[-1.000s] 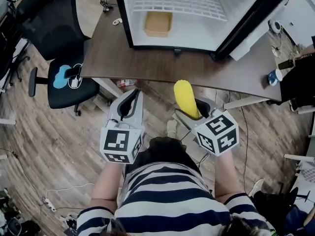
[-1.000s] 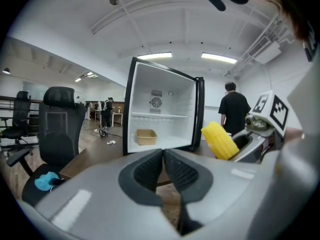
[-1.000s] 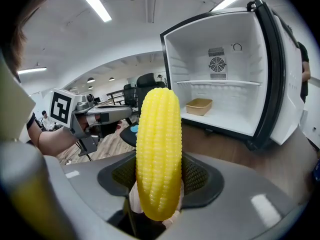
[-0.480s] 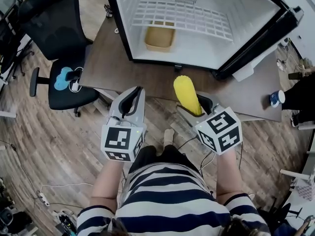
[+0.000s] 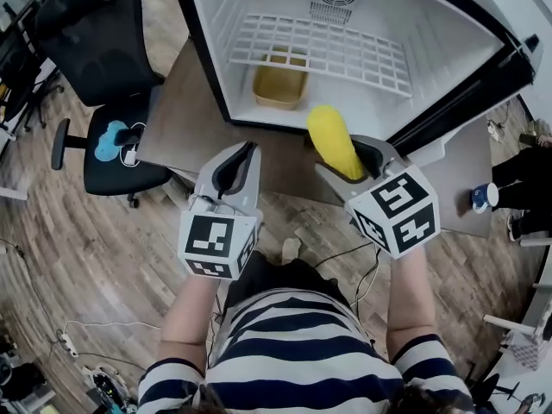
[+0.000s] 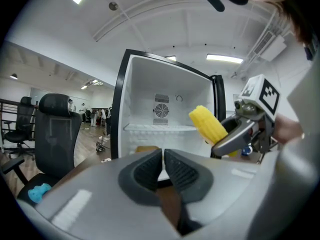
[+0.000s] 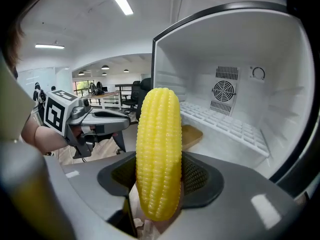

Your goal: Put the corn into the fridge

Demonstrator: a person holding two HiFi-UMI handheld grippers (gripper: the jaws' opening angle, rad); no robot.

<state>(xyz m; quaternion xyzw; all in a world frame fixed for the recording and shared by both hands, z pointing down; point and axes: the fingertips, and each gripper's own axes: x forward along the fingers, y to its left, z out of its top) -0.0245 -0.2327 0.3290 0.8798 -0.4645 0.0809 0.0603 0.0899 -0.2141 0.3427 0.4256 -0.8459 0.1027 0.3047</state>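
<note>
While right tongs (image 5: 354,164) clamp the corn (image 5: 332,141), the fridge (image 5: 200,59) stands open.

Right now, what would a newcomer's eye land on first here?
The bright yellow corn, clamped in the right tongs and held just in front of the open fridge. The fridge stands on a brown table and is nearly bare inside: a white wire shelf with a tan tray below it. The left tongs are shut and empty, beside the right ones.
</note>
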